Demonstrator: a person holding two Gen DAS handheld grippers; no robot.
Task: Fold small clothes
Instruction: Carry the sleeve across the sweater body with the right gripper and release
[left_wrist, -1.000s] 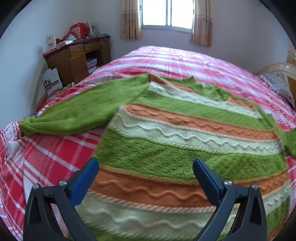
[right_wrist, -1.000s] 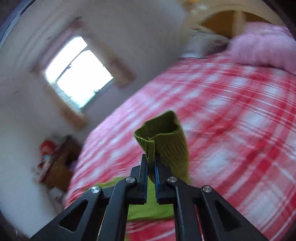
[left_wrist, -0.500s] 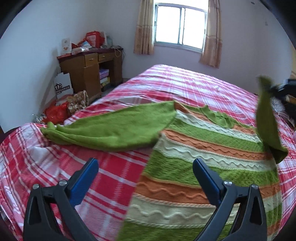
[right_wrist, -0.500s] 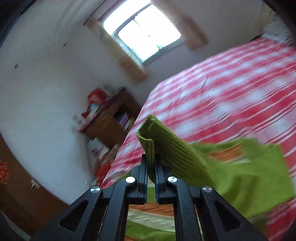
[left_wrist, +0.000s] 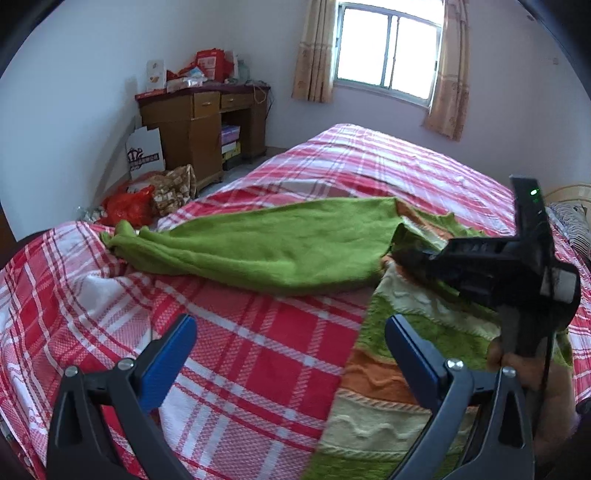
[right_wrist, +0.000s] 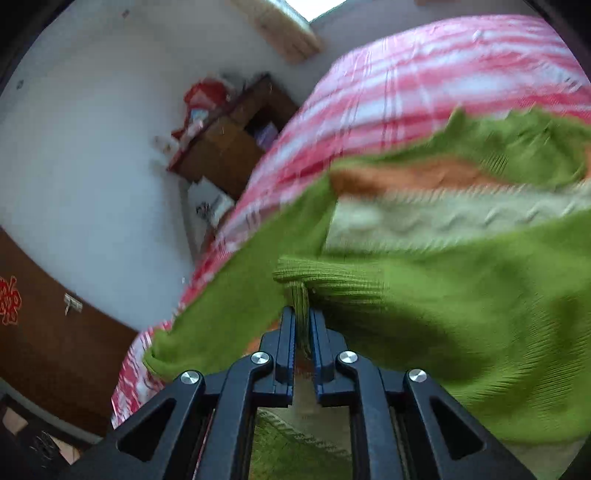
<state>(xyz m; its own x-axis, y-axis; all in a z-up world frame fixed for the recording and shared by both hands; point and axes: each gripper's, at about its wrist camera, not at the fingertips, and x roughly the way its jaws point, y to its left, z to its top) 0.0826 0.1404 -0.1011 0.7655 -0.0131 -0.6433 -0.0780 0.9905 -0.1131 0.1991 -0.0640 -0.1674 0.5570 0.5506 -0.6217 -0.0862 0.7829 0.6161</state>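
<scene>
Green knit sweater (left_wrist: 388, 306) lies on the bed (left_wrist: 240, 350); my right gripper (right_wrist: 302, 325) is opening around its cuff (right_wrist: 295, 291) (left gripper (left_wrist: 288, 354) apart, empty). I'd release flat, then smooth.

Striped green, orange and cream sweater (left_wrist: 376, 373) lies on the bed, 1 sleeve (left_wrist: 258, 247) outstretched.

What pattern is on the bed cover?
A red, pink and white plaid bed cover, clearest in the left wrist view.

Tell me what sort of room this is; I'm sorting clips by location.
A bedroom, most likely: a bed with a red plaid cover, a wooden desk against the wall, and a curtained window.
</scene>
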